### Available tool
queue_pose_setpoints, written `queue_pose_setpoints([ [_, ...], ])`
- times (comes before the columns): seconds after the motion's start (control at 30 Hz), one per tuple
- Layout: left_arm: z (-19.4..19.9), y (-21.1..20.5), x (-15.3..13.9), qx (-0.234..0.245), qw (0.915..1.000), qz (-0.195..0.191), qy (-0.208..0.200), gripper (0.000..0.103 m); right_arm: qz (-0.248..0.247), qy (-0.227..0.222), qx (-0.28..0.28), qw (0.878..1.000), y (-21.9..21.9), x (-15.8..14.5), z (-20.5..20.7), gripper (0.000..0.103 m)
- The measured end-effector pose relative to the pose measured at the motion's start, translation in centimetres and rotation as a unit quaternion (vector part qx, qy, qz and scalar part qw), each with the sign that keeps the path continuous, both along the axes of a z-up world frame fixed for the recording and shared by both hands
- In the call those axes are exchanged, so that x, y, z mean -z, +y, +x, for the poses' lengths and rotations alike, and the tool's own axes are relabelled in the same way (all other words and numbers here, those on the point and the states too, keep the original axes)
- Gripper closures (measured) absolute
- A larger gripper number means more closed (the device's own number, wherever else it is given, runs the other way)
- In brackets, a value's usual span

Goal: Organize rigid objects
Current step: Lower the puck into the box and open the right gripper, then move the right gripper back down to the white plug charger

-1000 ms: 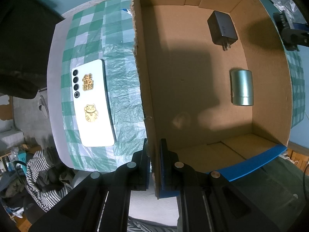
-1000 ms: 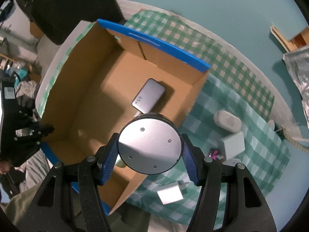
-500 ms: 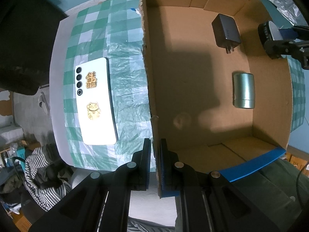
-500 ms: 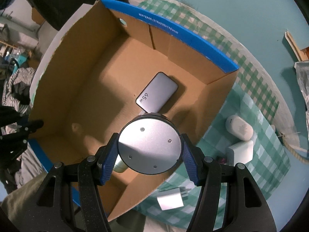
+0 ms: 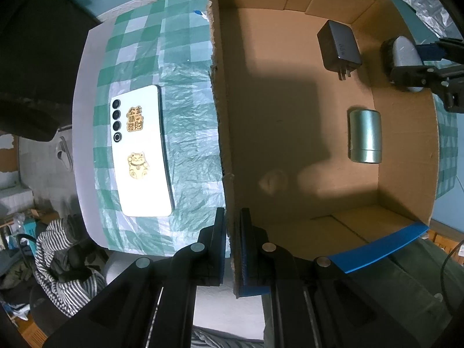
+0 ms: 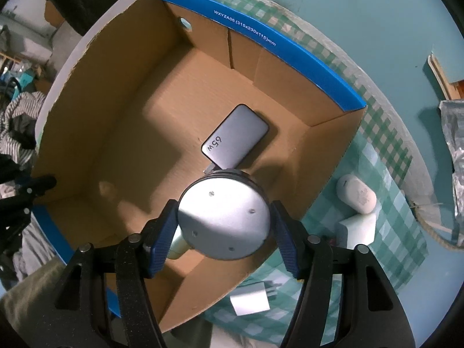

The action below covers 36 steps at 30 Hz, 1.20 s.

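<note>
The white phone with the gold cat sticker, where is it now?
In the left wrist view, the white phone lies on the checked cloth, left of the cardboard box, outside it.

The right gripper (image 6: 222, 220) clamped a round grey disc (image 6: 222, 217) between its blue pads (image 6: 162, 240), above the cardboard box (image 6: 95, 92). A dark charger (image 6: 235, 135) marked 65W lay on the box floor. White adapters (image 6: 356, 193) sat on the checked cloth (image 6: 385, 174) outside.
</note>
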State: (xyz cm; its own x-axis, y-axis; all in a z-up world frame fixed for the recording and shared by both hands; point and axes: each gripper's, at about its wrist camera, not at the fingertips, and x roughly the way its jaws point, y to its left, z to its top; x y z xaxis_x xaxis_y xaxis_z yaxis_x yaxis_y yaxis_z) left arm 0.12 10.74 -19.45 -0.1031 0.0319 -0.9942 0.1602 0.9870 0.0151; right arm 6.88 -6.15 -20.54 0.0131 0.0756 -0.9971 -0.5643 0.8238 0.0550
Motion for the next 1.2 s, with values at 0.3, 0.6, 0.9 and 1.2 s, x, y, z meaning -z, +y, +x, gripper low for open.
queue_pose_setpoints([
  [0.3, -0.1, -0.4, -0.3, 0.007, 0.9999, 0.005, -0.006, 0.100, 0.006, -0.014, 0.014, 1.000, -0.2, -0.9, 0.1, 0.032],
  [0.6, -0.1, -0.6, -0.5, 0.005, 0.9999, 0.007, -0.009, 0.100, 0.032, -0.036, 0.043, 0.998, -1.2, -3.5, 0.0, 0.032],
  [0.9, -0.2, -0.6, -0.5, 0.010, 0.9999, 0.007, -0.008, 0.100, 0.047, -0.053, 0.094, 0.993, -4.9, -6.2, -1.5, 0.032],
  [1.2, -0.3, -0.6, -0.5, 0.017, 0.9998, 0.007, -0.009, 0.100, 0.039, -0.040, 0.157, 0.986, -10.0, -5.6, -3.6, 0.032],
])
